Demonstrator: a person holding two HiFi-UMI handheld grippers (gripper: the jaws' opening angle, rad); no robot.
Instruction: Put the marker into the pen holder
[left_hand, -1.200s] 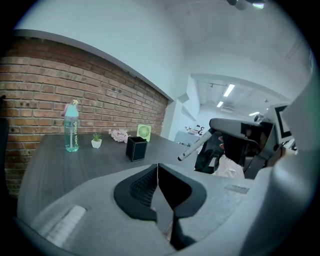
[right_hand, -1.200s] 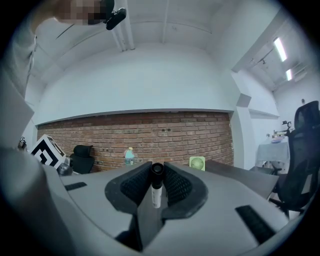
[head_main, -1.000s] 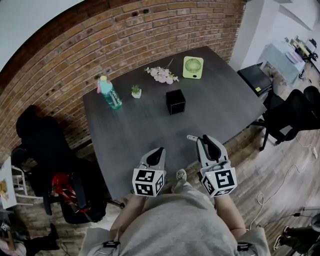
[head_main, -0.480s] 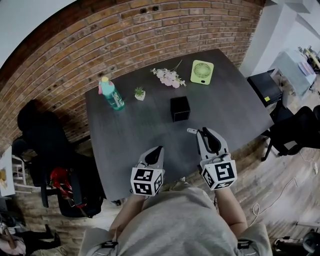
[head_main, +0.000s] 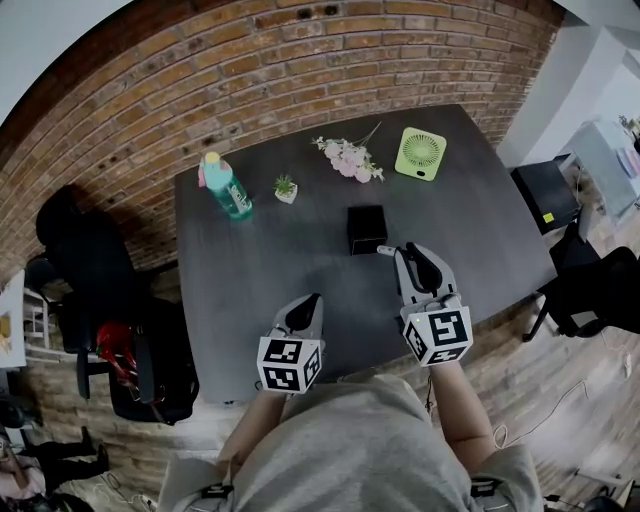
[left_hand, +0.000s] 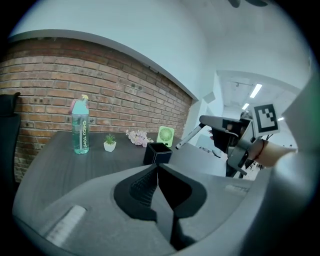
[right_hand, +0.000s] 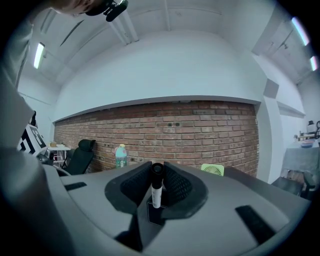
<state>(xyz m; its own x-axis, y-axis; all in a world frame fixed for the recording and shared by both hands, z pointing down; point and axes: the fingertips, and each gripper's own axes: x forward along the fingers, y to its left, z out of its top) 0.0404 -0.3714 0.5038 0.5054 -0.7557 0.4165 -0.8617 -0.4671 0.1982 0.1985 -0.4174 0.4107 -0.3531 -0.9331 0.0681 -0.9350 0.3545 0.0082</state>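
White marker (right_hand: 156, 194) tight in half-open right tongs (right_hand: 157, 169)

1. My right gripper (right_hand: 158, 176) fills the lower centre of the frame, its dark ribbed pads pressed on a marker (right_hand: 156, 194).
2. The marker stands upright between them, black cap on top, white barrel below.
3. Under the barrel sits a dark square, possibly the pen holder (right_hand: 156, 216); it is too dim to be sure.
4. A brick wall (right_hand: 200, 125) runs across the middle.
5. Left of the jaws stands a bottle (right_hand: 120, 156), and further left a black chair (right_hand: 82, 152).
6. A green fan (right_hand: 214, 170) peeks up just right of the jaws.
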